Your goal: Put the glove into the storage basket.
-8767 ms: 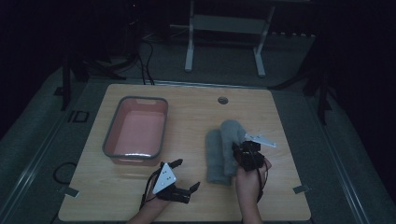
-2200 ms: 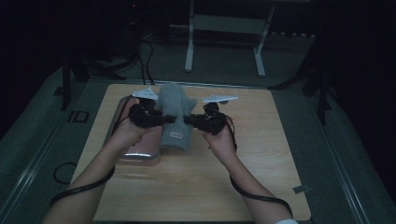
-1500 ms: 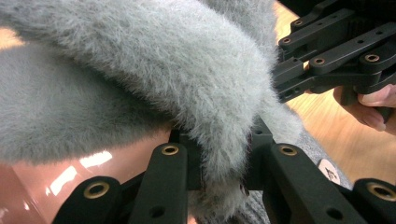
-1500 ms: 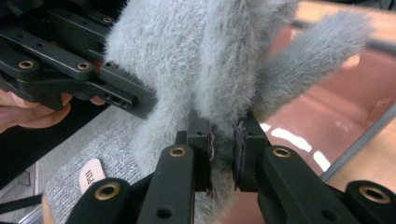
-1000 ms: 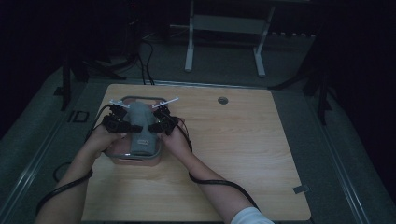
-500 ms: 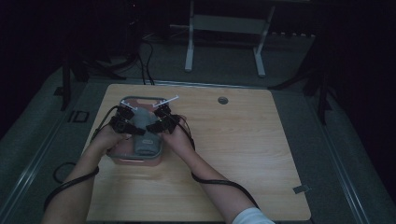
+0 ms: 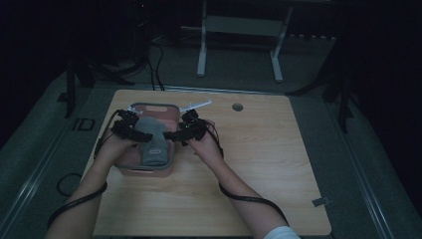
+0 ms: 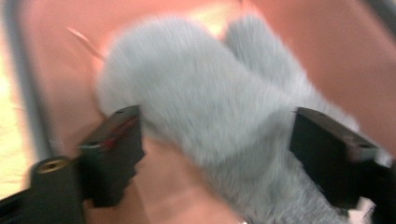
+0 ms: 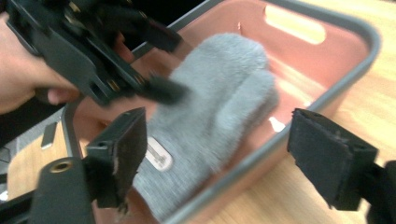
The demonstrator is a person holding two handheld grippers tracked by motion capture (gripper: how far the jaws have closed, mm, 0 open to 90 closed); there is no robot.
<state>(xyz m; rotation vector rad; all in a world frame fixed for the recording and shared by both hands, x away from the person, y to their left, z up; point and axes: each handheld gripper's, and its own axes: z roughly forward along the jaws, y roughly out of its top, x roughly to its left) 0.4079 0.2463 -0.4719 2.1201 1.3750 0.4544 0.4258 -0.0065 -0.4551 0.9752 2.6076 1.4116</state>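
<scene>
Grey mittens (image 7: 152,141) now lie inside the pink tub (image 7: 170,113), carried over from the counter (image 7: 278,164); left tongs (image 7: 134,132) and right tongs (image 7: 175,134) both released, placement effectively complete

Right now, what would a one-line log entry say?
grey fuzzy mitten lying in pink plastic tub | left claw open | right claw open | wooden table

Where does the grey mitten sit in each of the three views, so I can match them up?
High view: the grey mitten lies inside the pink tray at the table's left, between the two grippers.
Left gripper view: mitten across the middle, between that gripper's open jaws, blurred.
Right gripper view: mitten centre, lying in the tray, beyond the open jaws.
Shared landmark: the tray's pink floor and grey rim.
</scene>
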